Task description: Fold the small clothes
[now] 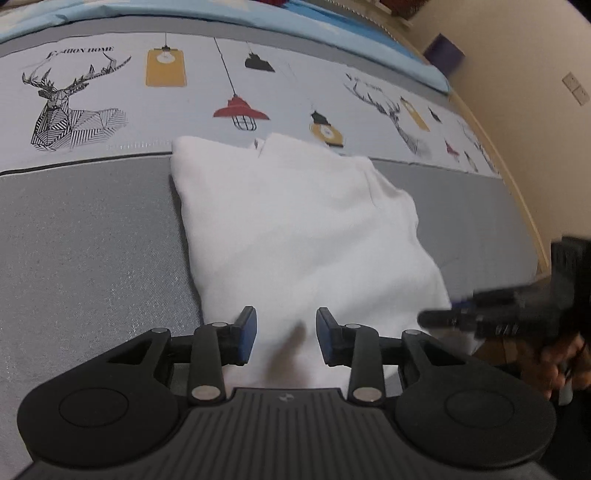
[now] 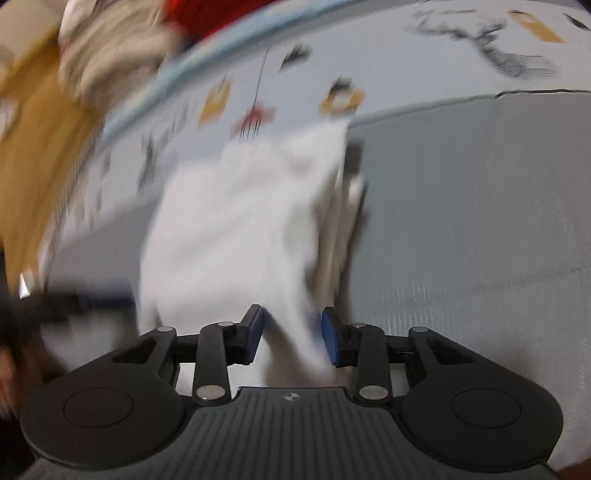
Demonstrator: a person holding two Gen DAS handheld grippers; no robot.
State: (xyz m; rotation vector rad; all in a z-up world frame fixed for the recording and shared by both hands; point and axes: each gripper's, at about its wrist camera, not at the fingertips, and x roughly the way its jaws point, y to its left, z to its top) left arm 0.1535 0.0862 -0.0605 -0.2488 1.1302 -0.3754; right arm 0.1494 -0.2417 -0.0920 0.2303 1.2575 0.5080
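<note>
White knit garment (image 1: 295, 229), soft, folded to rough rectangle, frame centre on grey woven bedspread (image 1: 85, 236). Left gripper (image 1: 286, 338) jaws apart over near hem; right gripper (image 2: 291, 334) jaws apart, cloth between, blurred.

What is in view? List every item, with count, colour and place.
garment: one, white, folded, lying on the bedspread ahead of both grippers
bedspread: one, grey with a pale band of deer and lamp prints, under the garment
blue sheet: one, light blue, far edge of the bed
wall: beige, right of the bed, with sockets
left gripper: one, black with blue pads, open over the garment's near edge
right gripper: one, black with blue pads, open over the garment's near edge
hand: one, holding the right gripper
</note>
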